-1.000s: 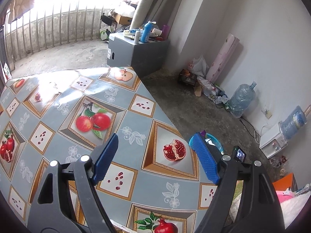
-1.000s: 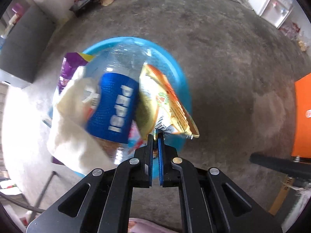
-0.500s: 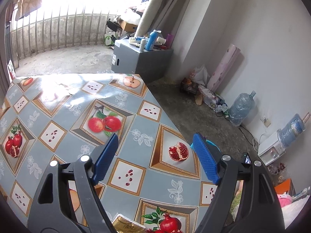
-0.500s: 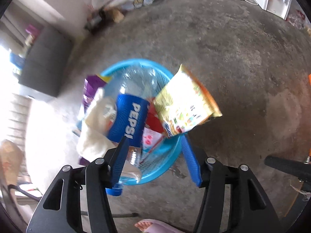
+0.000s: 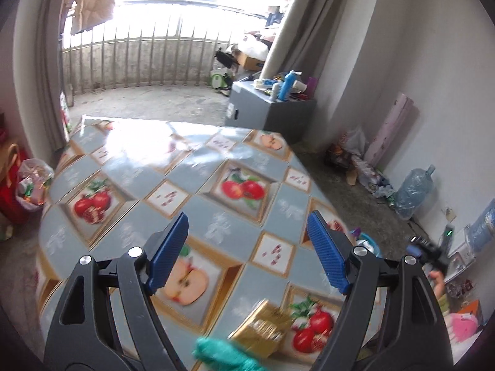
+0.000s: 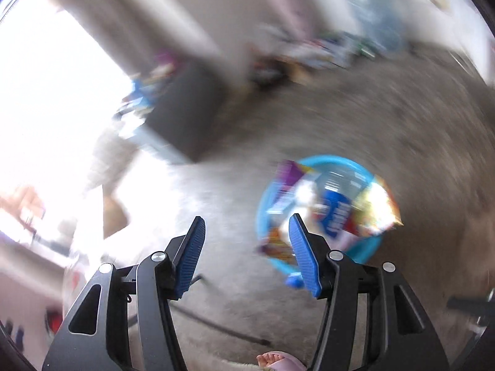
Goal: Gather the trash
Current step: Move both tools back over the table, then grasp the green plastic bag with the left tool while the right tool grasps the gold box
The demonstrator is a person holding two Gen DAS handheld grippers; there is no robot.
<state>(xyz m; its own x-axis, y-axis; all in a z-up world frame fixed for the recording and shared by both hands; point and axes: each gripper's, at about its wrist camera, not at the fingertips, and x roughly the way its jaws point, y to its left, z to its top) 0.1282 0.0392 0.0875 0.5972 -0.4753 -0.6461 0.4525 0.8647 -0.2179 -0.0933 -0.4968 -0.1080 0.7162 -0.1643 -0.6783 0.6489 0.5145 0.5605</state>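
My left gripper (image 5: 247, 232) is open and empty above the table with the fruit-print cloth (image 5: 191, 191). A gold wrapper (image 5: 263, 327) and a teal crumpled piece (image 5: 222, 355) lie on the table just below and near its fingers. My right gripper (image 6: 246, 238) is open and empty above the floor. The blue basin (image 6: 365, 250) on the floor holds a Pepsi bottle (image 6: 335, 213), a yellow snack bag (image 6: 377, 210) and other wrappers; it lies to the right of the right gripper. The basin's rim also shows in the left wrist view (image 5: 366, 242) past the table edge.
A grey cabinet (image 5: 269, 117) with bottles stands beyond the table. Water jugs (image 5: 414, 191) and clutter line the right wall. A bag of trash (image 5: 32, 182) sits left of the table. The right wrist view is motion-blurred; a foot (image 6: 275, 360) shows at its bottom.
The right gripper opened and dropped the yellow snack bag into the basin, then swung away left and upward. The left gripper pulled back and the gold wrapper and teal piece came into view.
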